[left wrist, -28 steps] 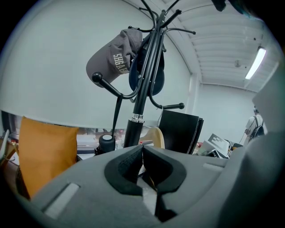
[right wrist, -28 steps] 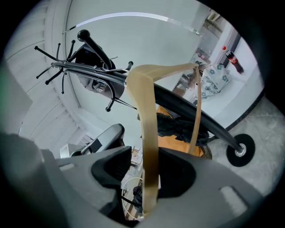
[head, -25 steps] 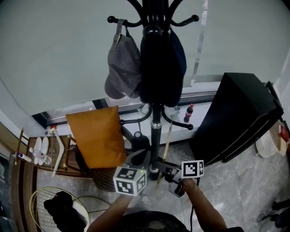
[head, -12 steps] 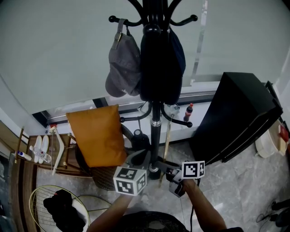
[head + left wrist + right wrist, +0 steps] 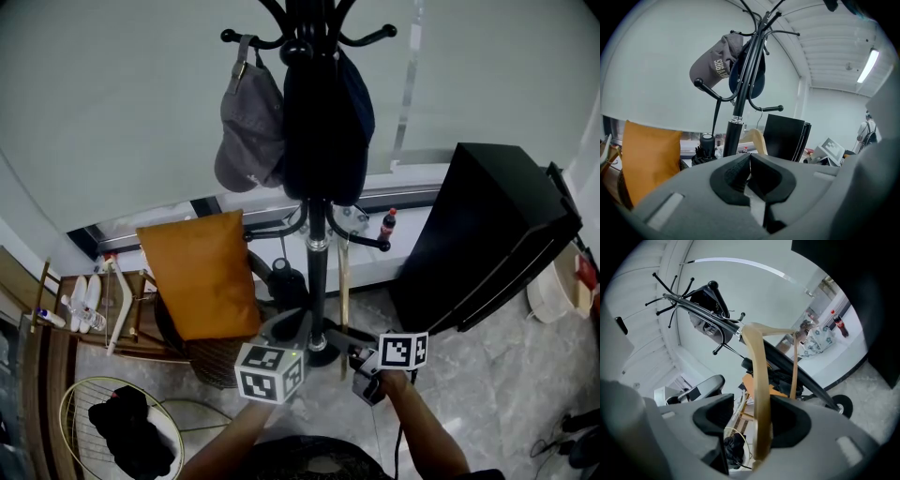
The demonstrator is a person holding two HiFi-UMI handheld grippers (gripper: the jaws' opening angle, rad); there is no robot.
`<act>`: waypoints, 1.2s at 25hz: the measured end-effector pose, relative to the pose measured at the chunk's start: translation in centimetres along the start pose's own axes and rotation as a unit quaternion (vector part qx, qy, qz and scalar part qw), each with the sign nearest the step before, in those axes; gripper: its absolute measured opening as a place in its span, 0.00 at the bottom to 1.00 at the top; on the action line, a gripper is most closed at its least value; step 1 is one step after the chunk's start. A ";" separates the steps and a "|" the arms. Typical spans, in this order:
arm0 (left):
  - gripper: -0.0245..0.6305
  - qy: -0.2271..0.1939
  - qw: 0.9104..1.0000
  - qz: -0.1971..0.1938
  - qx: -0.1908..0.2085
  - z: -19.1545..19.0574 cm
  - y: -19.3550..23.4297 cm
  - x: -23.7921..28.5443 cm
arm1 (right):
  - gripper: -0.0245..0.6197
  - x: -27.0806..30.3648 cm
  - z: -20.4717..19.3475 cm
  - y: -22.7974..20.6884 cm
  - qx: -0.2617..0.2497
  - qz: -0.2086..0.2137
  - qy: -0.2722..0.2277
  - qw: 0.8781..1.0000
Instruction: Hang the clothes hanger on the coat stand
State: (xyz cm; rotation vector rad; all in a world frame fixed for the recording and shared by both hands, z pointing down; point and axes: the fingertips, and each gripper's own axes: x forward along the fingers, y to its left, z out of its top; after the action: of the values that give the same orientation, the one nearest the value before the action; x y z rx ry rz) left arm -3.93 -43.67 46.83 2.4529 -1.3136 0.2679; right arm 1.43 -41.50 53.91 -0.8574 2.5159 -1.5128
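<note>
Colour reference:

- Coat stand [image 5: 317,281]: black pole and hooks, with a silver collar on the pole.
- Clothes hanger [image 5: 758,380]: pale tan wood, plain, no pattern.
- Cap [image 5: 248,127] on the stand: mid grey, with pale lettering on its side.
- Second hung item [image 5: 323,122]: very dark, black to navy; the exact shade cannot be told.
- Cushion [image 5: 199,274]: plain orange-brown.
- Cabinet [image 5: 487,234]: plain black.
- Bottle [image 5: 386,228]: dark contents, red cap.
- Shoes [image 5: 84,305]: white, on a brown wooden rack [image 5: 141,323].
- Floor [image 5: 497,394]: grey tile with a lighter marbled veining.
- Wall [image 5: 112,112]: pale grey-white, unpatterned.
</note>
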 end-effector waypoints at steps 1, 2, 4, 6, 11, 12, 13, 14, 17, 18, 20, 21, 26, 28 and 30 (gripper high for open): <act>0.05 0.000 1.000 0.000 0.001 -0.1 -0.2 -0.1 | 0.39 -0.3 0.0 0.0 -0.003 -0.003 -0.003 1.000; 0.05 0.001 1.000 -0.001 0.001 -0.2 -0.5 -0.2 | 0.39 -0.6 0.0 -0.1 -0.006 -0.007 -0.006 1.000; 0.05 0.002 1.000 -0.002 0.002 -0.4 -0.9 -0.4 | 0.40 -1.2 0.1 -0.3 -0.015 -0.016 -0.012 1.000; 0.05 0.003 1.000 -0.002 0.003 -0.6 -1.3 -0.6 | 0.40 -1.7 0.2 -0.5 -0.027 -0.028 -0.019 0.999; 0.05 0.002 1.000 -0.002 0.005 -1.0 -2.2 -1.2 | 0.41 -2.9 0.1 -1.0 -0.055 -0.064 -0.030 0.996; 0.05 0.002 1.000 -0.002 0.005 -1.0 -2.3 -1.3 | 0.41 -3.1 0.1 -1.1 -0.058 -0.069 -0.031 0.995; 0.05 0.001 1.000 -0.002 0.005 -0.9 -2.4 -1.4 | 0.41 -3.2 0.1 -1.1 -0.061 -0.073 -0.031 0.995; 0.05 0.000 1.000 -0.002 0.006 -0.9 -2.5 -1.5 | 0.41 -3.3 0.1 -1.1 -0.064 -0.076 -0.032 0.995; 0.05 -0.003 1.000 0.000 0.006 -0.9 -2.7 -1.9 | 0.41 -3.7 0.1 -1.3 -0.079 -0.091 -0.033 0.992; 0.05 -0.004 1.000 0.001 0.006 -0.9 -2.8 -2.0 | 0.41 -3.9 0.2 -1.2 -0.087 -0.098 -0.033 0.991; 0.05 -0.006 1.000 0.002 0.006 -0.8 -3.0 -2.3 | 0.41 -4.2 0.3 -0.9 -0.113 -0.117 -0.034 0.986; 0.05 -0.007 1.000 0.002 0.005 -0.8 -3.1 -2.4 | 0.41 -4.4 0.4 -0.8 -0.127 -0.128 -0.035 0.983; 0.05 -0.012 1.000 0.005 0.003 -0.9 -3.6 -3.1 | 0.41 -5.3 0.7 -0.2 -0.170 -0.156 -0.041 0.972; 0.05 -0.014 1.000 0.005 0.002 -1.1 -3.9 -3.3 | 0.41 -5.5 0.5 0.3 -0.173 -0.151 -0.040 0.972; 0.05 -0.015 1.000 0.005 0.002 -1.2 -4.3 -3.6 | 0.41 -5.8 0.2 0.7 -0.177 -0.147 -0.040 0.972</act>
State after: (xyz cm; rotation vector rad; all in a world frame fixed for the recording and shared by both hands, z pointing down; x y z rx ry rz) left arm -2.36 -38.21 45.88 2.4627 -1.3399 0.2369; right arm 6.06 -38.53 51.97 -1.3645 2.7371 -1.0707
